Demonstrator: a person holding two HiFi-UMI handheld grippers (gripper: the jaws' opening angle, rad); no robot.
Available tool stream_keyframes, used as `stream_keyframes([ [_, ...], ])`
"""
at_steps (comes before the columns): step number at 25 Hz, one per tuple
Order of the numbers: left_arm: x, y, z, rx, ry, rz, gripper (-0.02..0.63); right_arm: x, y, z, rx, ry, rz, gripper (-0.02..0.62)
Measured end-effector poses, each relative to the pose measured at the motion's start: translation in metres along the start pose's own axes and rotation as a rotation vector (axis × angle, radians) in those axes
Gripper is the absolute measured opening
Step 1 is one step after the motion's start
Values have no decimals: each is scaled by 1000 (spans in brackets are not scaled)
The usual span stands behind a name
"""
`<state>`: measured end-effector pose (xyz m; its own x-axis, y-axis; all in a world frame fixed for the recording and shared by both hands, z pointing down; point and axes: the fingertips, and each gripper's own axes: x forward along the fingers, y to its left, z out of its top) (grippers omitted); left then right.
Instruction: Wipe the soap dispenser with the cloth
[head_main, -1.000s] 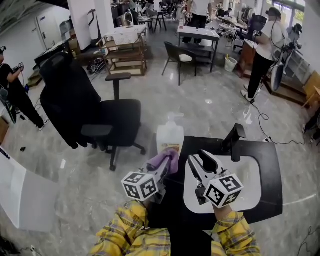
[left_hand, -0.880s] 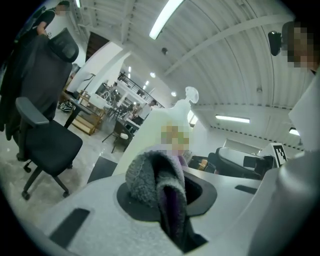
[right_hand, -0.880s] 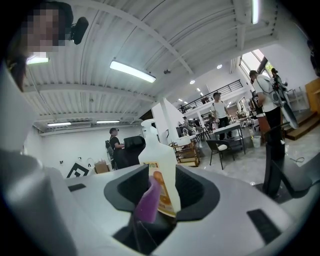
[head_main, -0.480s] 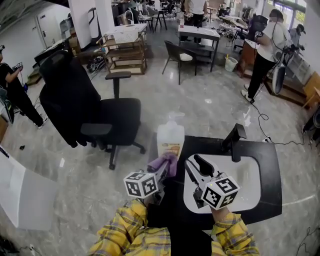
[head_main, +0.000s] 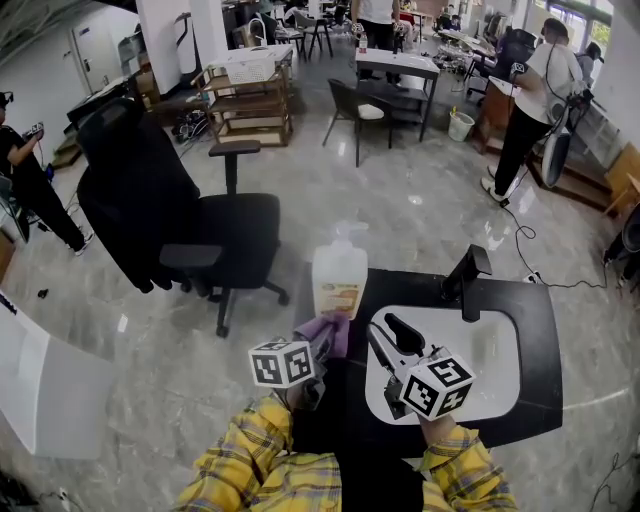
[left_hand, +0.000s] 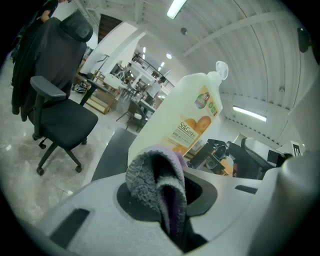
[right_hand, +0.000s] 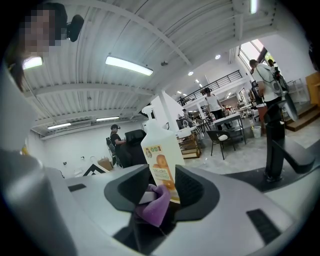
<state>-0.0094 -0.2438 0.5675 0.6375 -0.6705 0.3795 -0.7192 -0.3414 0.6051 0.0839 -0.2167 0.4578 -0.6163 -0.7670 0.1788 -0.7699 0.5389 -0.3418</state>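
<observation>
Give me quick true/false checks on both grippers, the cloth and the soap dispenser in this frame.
1. The left gripper is shut on the purple fleece cloth. True.
2. The right gripper grips the white pump-top soap dispenser. False: its jaws stand apart and empty.
3. The soap dispenser lies on its side. False: it stands upright.
4. A black faucet stands at the edge of the white basin. True.
</observation>
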Motion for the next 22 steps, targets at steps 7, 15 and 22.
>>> stream_keyframes([
  [7, -4, 3, -9, -40, 44, 23, 49, -3, -1, -5, 18, 7, -4, 154],
  [15, -31, -25, 4, -11, -25, -42, 49, -8, -5, -12, 20, 25, -30, 154],
  [22, -65, -46, 11, 26, -110, -68, 49, -14, -4, -12, 9, 17, -67, 155],
])
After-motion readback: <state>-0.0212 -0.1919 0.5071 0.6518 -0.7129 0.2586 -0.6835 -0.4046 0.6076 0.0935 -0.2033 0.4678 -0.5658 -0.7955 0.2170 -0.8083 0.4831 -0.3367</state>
